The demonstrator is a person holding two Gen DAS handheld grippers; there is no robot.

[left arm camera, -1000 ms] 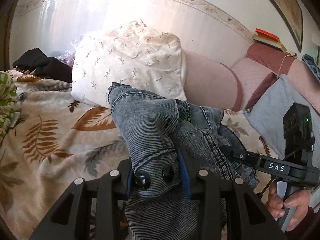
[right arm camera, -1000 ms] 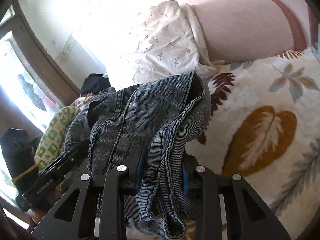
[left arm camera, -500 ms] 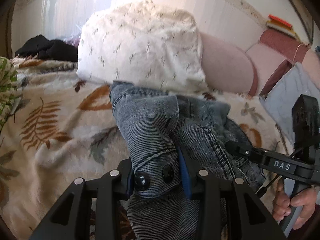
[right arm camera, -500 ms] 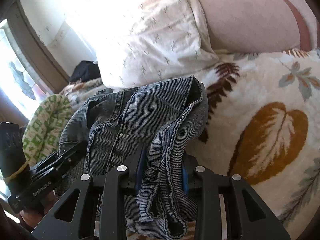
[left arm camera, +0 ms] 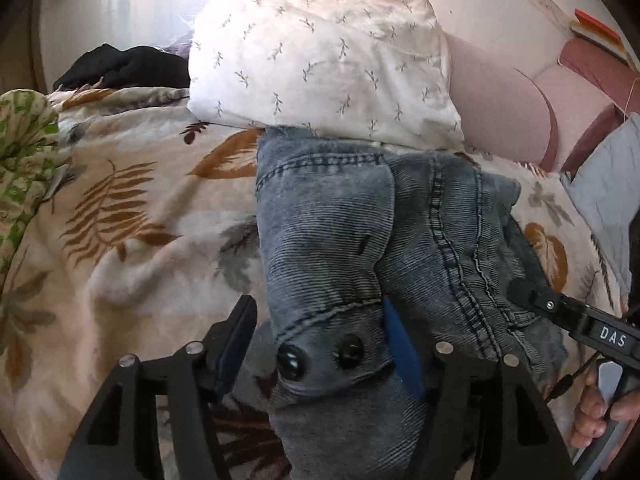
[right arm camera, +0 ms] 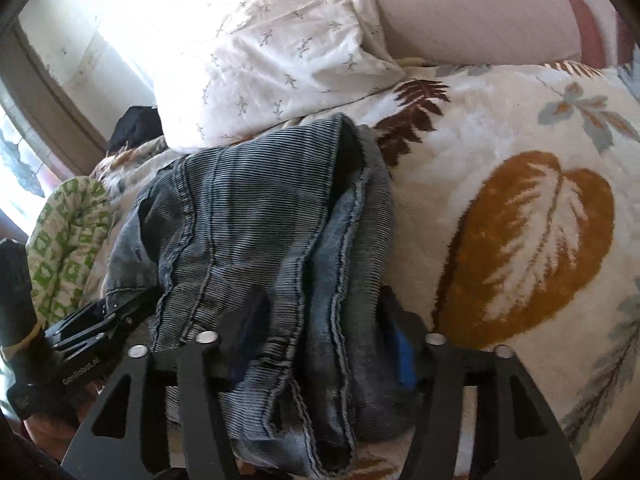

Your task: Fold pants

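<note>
The grey-blue denim pants (left arm camera: 352, 240) lie in a folded bundle on the leaf-print blanket (left arm camera: 120, 208), their far end touching the white pillow (left arm camera: 320, 52). My left gripper (left arm camera: 320, 344) is open; its jaws stand wide, the waistband with two black buttons lying loose between them. My right gripper (right arm camera: 320, 332) is open too, its jaws spread around the stacked denim edges (right arm camera: 256, 224). The right gripper also shows at the right of the left wrist view (left arm camera: 576, 320), and the left gripper at the lower left of the right wrist view (right arm camera: 92, 328).
A pink headboard cushion (left arm camera: 496, 100) stands behind the pillow. Black clothing (left arm camera: 120, 64) lies at the back left, a green-patterned cloth (left arm camera: 20, 152) at the left edge. A grey-blue pillow (left arm camera: 604, 176) is at the right. Open blanket (right arm camera: 520, 240) lies right of the pants.
Both grippers lowered the pants onto the blanket towards the pillow, then opened their jaws and let go of the denim.
</note>
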